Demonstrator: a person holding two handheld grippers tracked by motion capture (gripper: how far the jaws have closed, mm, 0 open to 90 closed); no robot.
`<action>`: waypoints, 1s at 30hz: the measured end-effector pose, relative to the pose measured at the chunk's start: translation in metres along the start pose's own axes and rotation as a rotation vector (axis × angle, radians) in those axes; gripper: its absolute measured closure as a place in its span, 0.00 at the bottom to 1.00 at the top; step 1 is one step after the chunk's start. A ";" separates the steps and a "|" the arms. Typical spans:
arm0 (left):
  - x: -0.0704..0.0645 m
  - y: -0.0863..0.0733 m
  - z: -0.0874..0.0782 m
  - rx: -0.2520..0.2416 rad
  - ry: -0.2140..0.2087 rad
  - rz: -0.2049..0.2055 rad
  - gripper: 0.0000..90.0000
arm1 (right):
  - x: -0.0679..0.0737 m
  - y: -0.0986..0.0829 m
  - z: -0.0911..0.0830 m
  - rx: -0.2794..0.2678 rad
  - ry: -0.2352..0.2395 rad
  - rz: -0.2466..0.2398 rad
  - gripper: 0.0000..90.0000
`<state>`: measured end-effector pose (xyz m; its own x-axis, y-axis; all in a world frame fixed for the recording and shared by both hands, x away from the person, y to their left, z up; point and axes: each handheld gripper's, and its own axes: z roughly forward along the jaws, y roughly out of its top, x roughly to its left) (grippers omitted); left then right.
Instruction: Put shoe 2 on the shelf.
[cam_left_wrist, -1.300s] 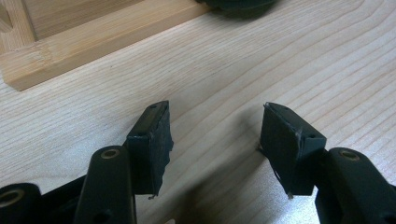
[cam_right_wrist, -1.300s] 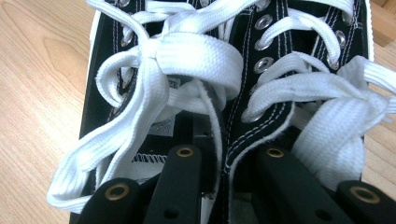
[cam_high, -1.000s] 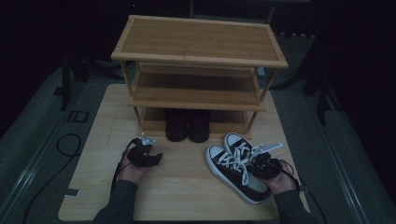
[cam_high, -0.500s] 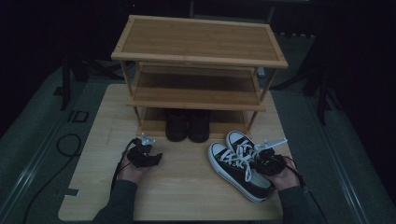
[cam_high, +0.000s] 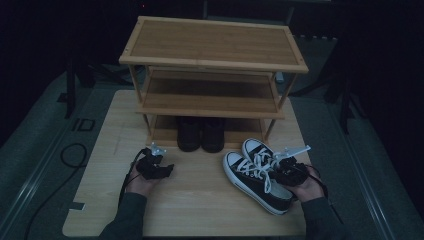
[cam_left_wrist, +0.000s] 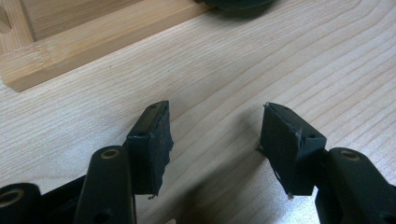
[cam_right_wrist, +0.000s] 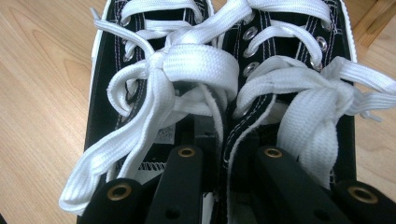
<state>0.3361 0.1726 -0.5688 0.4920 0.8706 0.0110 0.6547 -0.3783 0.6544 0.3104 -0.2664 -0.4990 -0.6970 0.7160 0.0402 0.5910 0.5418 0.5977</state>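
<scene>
Pair of black canvas sneakers (cam_high: 260, 174), white laces, on the table (cam_high: 200, 210) at 4 o'clock from the bamboo shoe rack (cam_high: 212, 75). Likely light and soft-sided; the adjoining inner collars offer the firmest hold. Right gripper (cam_high: 281, 169) pinches those collars together. Left gripper (cam_high: 156, 167), at 8 o'clock, rests spread, empty.

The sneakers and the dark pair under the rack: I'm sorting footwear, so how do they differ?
The sneakers have white laces, toe caps and sole edges; the dark pair looks plain black all over. The sneakers lie on the open table, angled, with the right gripper shut on their inner sides; the dark pair stands straight on the bottom shelf of the rack, untouched. Both pairs sit side by side.
</scene>
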 end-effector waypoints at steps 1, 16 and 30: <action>0.000 0.000 0.000 0.000 0.000 0.000 0.49 | 0.000 0.001 -0.001 -0.001 0.001 -0.001 0.94; 0.000 0.000 0.000 -0.001 0.001 0.000 0.49 | 0.000 0.014 -0.011 -0.003 0.005 -0.058 0.94; 0.000 0.000 0.000 0.000 0.000 0.000 0.49 | -0.001 0.029 -0.017 -0.011 0.022 -0.107 0.94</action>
<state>0.3361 0.1726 -0.5688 0.4921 0.8705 0.0108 0.6548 -0.3783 0.6544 0.3215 -0.2591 -0.4682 -0.7649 0.6441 -0.0068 0.5079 0.6096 0.6087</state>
